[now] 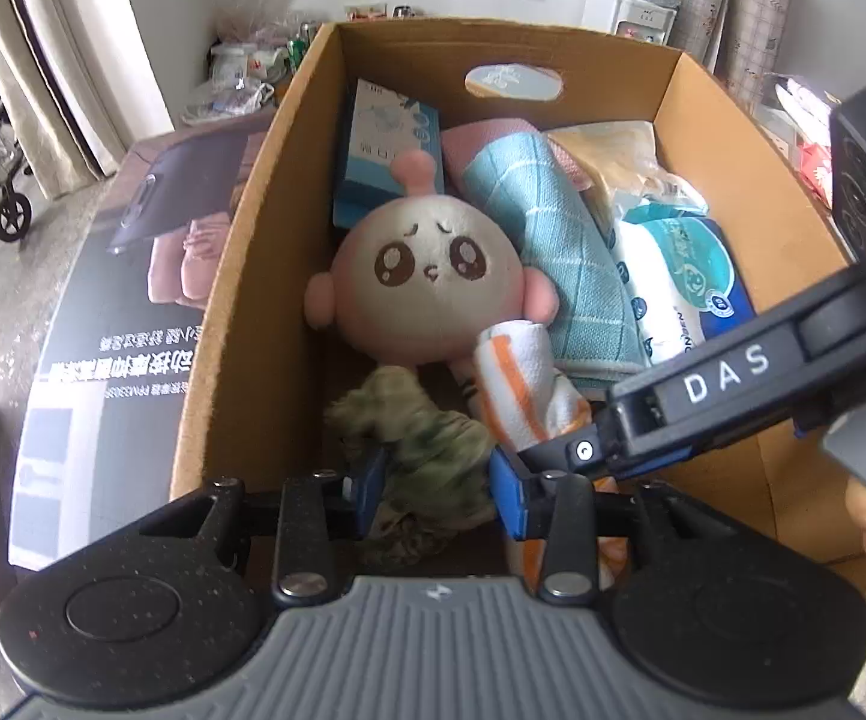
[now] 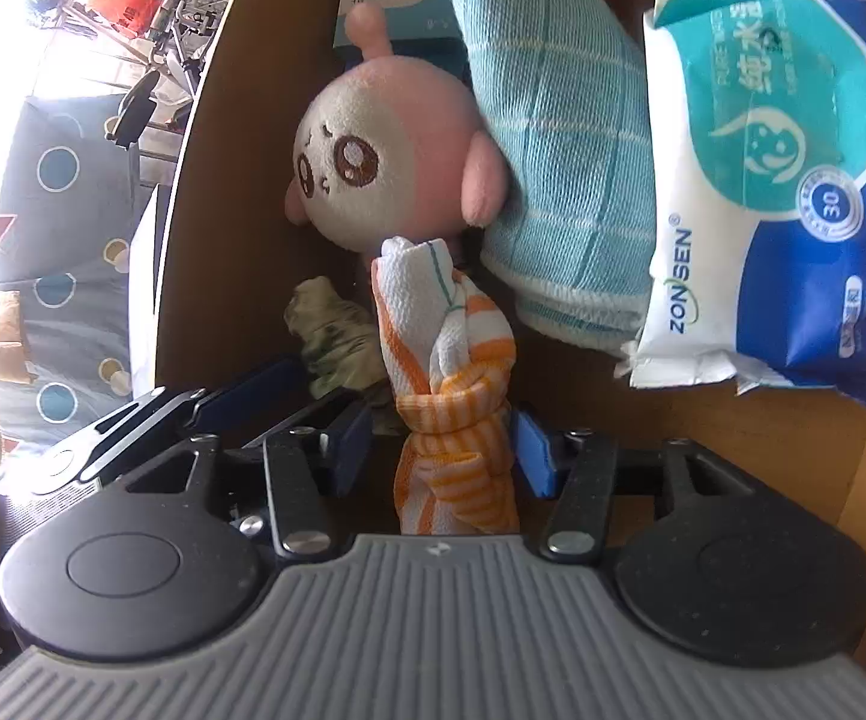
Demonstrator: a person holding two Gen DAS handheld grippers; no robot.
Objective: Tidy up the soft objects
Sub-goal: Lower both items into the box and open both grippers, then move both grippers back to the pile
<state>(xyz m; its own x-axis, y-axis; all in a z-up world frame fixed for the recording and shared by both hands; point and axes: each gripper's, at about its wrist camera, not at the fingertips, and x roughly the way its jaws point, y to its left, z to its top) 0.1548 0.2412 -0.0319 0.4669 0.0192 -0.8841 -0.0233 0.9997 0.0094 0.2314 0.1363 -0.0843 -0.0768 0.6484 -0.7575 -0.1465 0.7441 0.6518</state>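
Note:
Both grippers reach into a cardboard box (image 1: 240, 276). My left gripper (image 1: 436, 489) has its blue pads against a crumpled green cloth (image 1: 420, 438) near the box's near wall; the cloth also shows in the right wrist view (image 2: 336, 342). My right gripper (image 2: 442, 450) stands around a knotted orange-and-white striped cloth (image 2: 457, 408), with small gaps to the pads; that cloth shows in the left wrist view too (image 1: 523, 396). A pink and white plush doll (image 1: 426, 282) lies face up in the box, beside a folded blue checked towel (image 1: 559, 258).
The box also holds a blue carton (image 1: 384, 150), a wet-wipes pack (image 1: 679, 282), and pink and yellow cloths at the back. The box stands on a large printed carton (image 1: 102, 330). A water dispenser (image 1: 637, 0) and curtains are behind.

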